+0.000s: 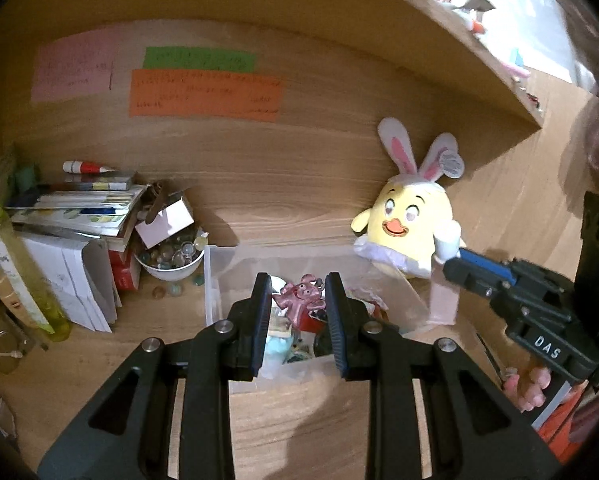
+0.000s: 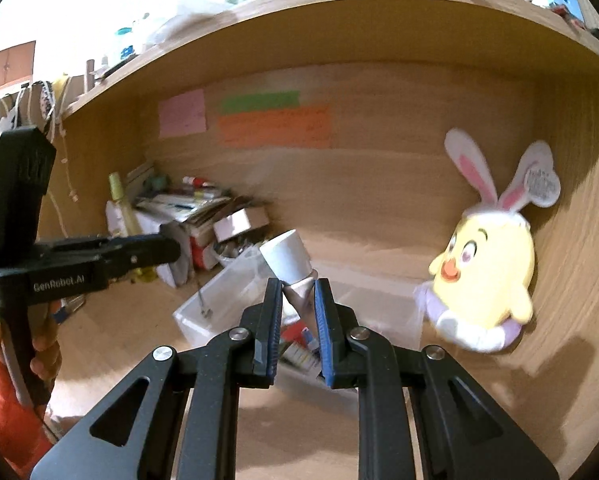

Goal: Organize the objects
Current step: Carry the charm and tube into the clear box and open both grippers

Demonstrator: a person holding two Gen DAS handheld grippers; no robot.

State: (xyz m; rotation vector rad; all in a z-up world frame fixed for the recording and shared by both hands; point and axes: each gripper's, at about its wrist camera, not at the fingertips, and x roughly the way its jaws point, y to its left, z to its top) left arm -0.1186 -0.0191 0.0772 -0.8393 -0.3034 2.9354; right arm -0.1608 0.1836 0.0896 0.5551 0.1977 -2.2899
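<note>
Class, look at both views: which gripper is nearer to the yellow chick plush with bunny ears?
Right. The right gripper, shut on a white tube, sits just beside the yellow chick plush. The left gripper hovers open over the clear plastic box, farther off.

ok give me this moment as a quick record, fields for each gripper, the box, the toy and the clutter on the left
left gripper: open, nothing held, above the clear box
right gripper: shut on the metal base of a white bulb-like thing
clear box: on the desk, holding a pink figure and other small items
plush chick: yellow, with bunny ears, leaning on the back wall
left clutter: stack of books, bowl of marbles, a few marbles loose on the desk
wall: pink, green and orange notes
</note>
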